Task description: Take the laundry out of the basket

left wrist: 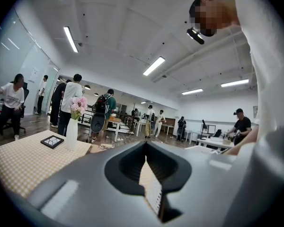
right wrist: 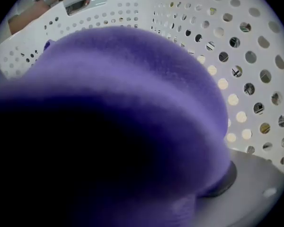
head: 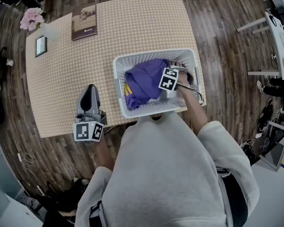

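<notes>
A white perforated laundry basket (head: 117,82) stands on the checkered table (head: 66,89) near its front right corner. A purple garment (head: 143,82) with a bit of yellow print fills it. My right gripper (head: 162,85) reaches into the basket from the right, its marker cube (head: 169,79) on top. In the right gripper view the purple cloth (right wrist: 132,108) bulges across the jaws; one finger (right wrist: 262,176) shows far out at the lower right, the other is hidden. My left gripper (head: 90,96) rests on the table left of the basket, jaws together and empty (left wrist: 146,171).
A vase of pink flowers (head: 36,23), a small black frame (head: 40,45) and a brown picture card (head: 84,21) sit at the table's far left. White furniture (head: 279,37) stands on the wooden floor to the right. Several people stand far off in the left gripper view.
</notes>
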### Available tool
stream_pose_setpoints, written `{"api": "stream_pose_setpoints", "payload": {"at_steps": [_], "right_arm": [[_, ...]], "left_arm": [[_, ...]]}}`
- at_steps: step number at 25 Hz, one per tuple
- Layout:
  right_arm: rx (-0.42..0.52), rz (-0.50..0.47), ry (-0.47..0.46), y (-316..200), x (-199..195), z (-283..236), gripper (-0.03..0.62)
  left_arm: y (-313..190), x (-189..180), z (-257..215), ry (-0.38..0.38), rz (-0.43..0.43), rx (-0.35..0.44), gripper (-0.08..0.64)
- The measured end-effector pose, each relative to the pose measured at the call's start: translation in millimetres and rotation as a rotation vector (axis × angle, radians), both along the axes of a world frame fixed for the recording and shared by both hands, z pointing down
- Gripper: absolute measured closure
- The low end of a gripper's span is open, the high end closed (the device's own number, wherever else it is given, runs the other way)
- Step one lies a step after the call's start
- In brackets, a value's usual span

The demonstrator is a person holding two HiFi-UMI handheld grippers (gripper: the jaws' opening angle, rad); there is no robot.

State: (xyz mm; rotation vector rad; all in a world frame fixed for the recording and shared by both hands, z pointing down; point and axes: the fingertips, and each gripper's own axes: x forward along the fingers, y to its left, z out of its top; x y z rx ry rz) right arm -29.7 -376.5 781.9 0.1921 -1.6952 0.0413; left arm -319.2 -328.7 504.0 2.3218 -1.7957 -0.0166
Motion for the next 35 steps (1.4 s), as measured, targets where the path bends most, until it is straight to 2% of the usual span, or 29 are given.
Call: {"api": "stream_pose_setpoints", "payload": {"at_steps": [6, 12, 14, 17, 21, 23, 25, 30, 32, 35], "right_arm": [[0.041, 0.029, -0.022, 0.2, -2.2, 3.4, 0.001], [0.023, 0.04, -0.031, 11.5, -4.2, -2.5, 0.204], [0.021, 0.057, -0.032, 12.9, -5.0, -3.8, 0.227], [0.027, 0.09, -0.049, 13.7, -5.5, -5.6, 0.229], [0.091, 0.106, -0.065, 11.0, -7.3, -16.7, 0.251], [0.171, 0.092, -0.048, 8.1, -6.2, -28.7, 0.258], [0.293, 0.068, -0.021, 5.1, -4.2, -50.7, 0.261], [0.696, 0.006, 0.038, -1.3, -4.2, -140.6, 0.259], [0.824, 0.006, 0.026, -4.5, -5.7, -178.7, 0.258], [0.926, 0.044, -0.03, -8.5, -5.2, -222.1, 0.256]], "left_arm": [[-6.8, 0.5, 1.2, 0.011, 0.02, 0.004, 0.551], [-8.2, 3.6, 0.9, 0.016, 0.039, 0.004, 0.551], [-8.1, 2.2, 0.9, 0.018, 0.038, 0.007, 0.551], [-7.3, -0.7, 0.8, 0.025, 0.033, 0.008, 0.551], [-6.0, -6.1, -3.8, 0.029, 0.028, 0.019, 0.551], [-5.0, -7.6, -5.7, 0.033, 0.028, 0.025, 0.551], [-3.8, -7.7, -8.3, 0.037, 0.03, 0.033, 0.551], [-3.1, -6.4, -16.0, 0.036, 0.053, 0.051, 0.551], [-4.0, -5.4, -18.3, 0.037, 0.065, 0.062, 0.551], [-3.1, -1.1, -24.6, 0.037, 0.081, 0.079, 0.551]]}}
